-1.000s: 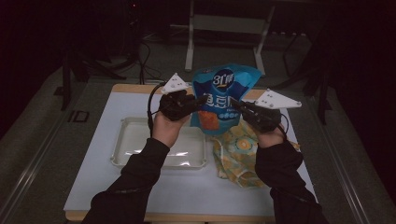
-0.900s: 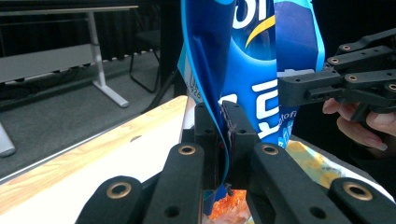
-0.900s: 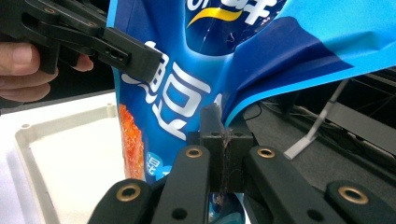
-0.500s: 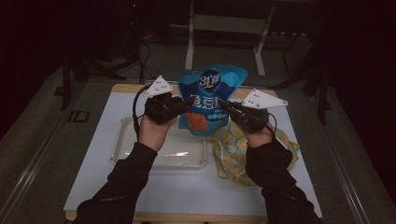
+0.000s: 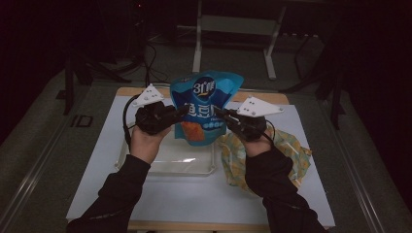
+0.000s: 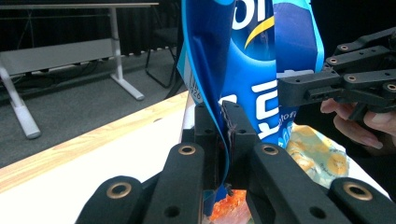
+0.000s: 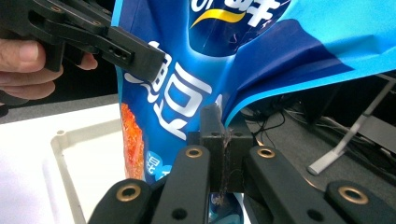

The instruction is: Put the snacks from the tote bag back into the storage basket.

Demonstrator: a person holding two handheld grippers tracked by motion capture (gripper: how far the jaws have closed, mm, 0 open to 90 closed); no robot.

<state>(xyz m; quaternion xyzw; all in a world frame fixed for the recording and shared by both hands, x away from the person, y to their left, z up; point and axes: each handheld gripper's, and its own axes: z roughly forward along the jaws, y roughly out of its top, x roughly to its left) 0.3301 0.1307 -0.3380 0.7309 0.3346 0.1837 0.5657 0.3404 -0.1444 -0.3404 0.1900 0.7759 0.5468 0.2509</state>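
Note:
A blue snack bag [image 5: 204, 107] with white lettering hangs upright in the air over the table, held from both sides. My left gripper [image 5: 183, 110] is shut on the bag's left edge; in the left gripper view the blue bag [image 6: 243, 70] runs down between the closed jaws of that left gripper [image 6: 223, 140]. My right gripper [image 5: 217, 113] is shut on the bag's right edge. In the right gripper view the bag [image 7: 196, 74] spreads above the closed right gripper [image 7: 219, 135], with the left gripper [image 7: 116, 46] clamped on its far side.
A clear plastic tray [image 5: 170, 158] lies on the white table [image 5: 145, 199] under the bag. A yellow patterned bag [image 5: 291, 155] lies at the right beneath my right forearm. A metal table frame [image 5: 233, 29] stands on the dark floor behind.
Both grippers have shifted left with the blue bag held between them, from above the yellow bag toward the space over the clear tray.

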